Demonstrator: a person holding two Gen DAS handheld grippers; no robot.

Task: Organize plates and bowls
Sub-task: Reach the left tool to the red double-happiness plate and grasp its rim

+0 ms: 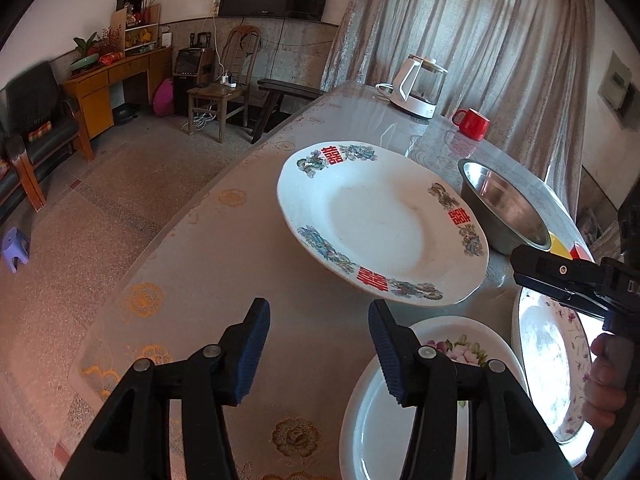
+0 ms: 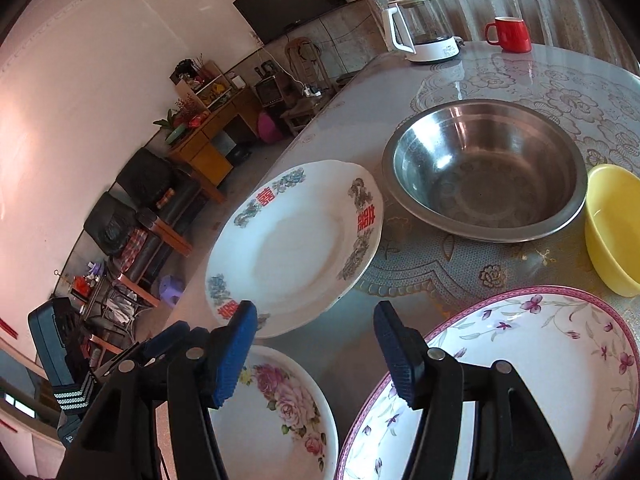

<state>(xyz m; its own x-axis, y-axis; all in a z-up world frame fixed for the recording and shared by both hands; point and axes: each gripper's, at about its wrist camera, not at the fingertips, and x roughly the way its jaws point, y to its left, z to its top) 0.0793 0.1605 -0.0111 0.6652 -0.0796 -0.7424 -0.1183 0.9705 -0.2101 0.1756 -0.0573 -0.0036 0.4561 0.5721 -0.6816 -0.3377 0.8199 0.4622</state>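
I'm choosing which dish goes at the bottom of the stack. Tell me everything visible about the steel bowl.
The steel bowl is wide and round, shiny grey metal with a flat flared rim and a dull, scuffed bottom. It stands upright and empty on the patterned table cover. The yellow bowl sits close beside its rim; whether they touch is unclear. The plate with red characters lies near its other side, apart from it. Neither gripper touches it.

White plate (image 2: 296, 248) rimmed with red double-happiness characters and grey-blue floral motifs, left of centre. Plain silver steel basin (image 2: 486, 178) farther right. Solid yellow bowl (image 2: 612, 232) at far right. Near left, white plate (image 2: 280, 420) printed with pink roses. Near right, white dish (image 2: 532, 364) edged pink, sprigged with purple flowers. Far off, red mug (image 2: 510, 34). Blue ribbed pads (image 1: 254, 350) on black gripper arms.
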